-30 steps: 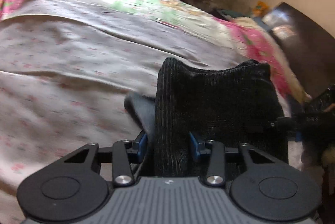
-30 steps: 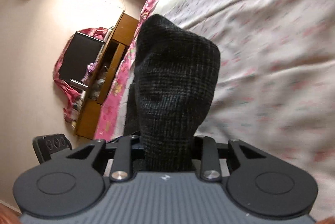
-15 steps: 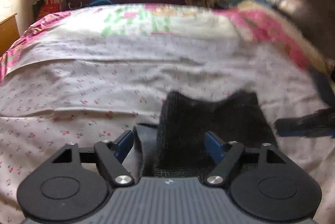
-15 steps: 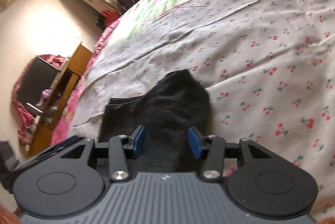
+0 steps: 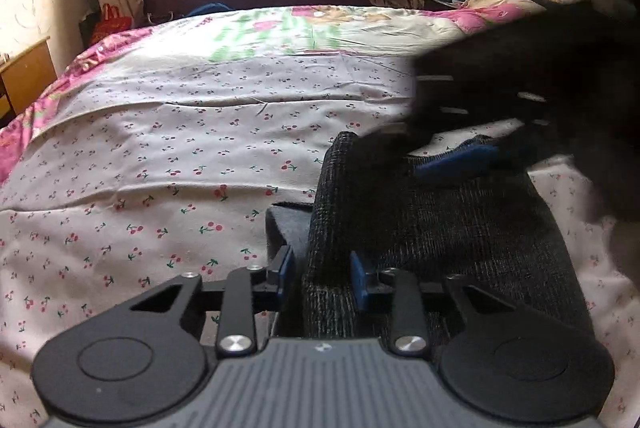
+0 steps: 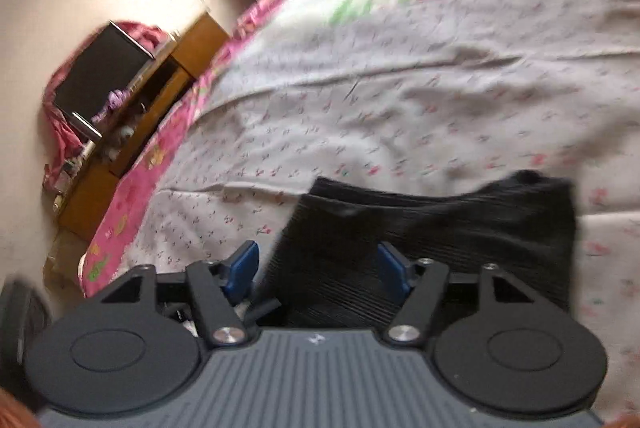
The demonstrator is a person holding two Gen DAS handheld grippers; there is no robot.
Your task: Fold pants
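The left gripper [image 5: 320, 274] has just been closing, and its two blue pads now pinch a raised fold of the dark, ribbed pair of pants [image 5: 440, 228] at its near left edge; half a second ago those pads stood wide apart beside the cloth. The right gripper [image 6: 318, 266] has just been opening: its jaws stand spread, the cloth's near edge between them but unpressed, where a second ago it held a lifted bunch. The one pair of pants lies folded and flat on the cherry-print bedsheet [image 5: 180, 155]. In the left view the right gripper crosses the far right, blurred.
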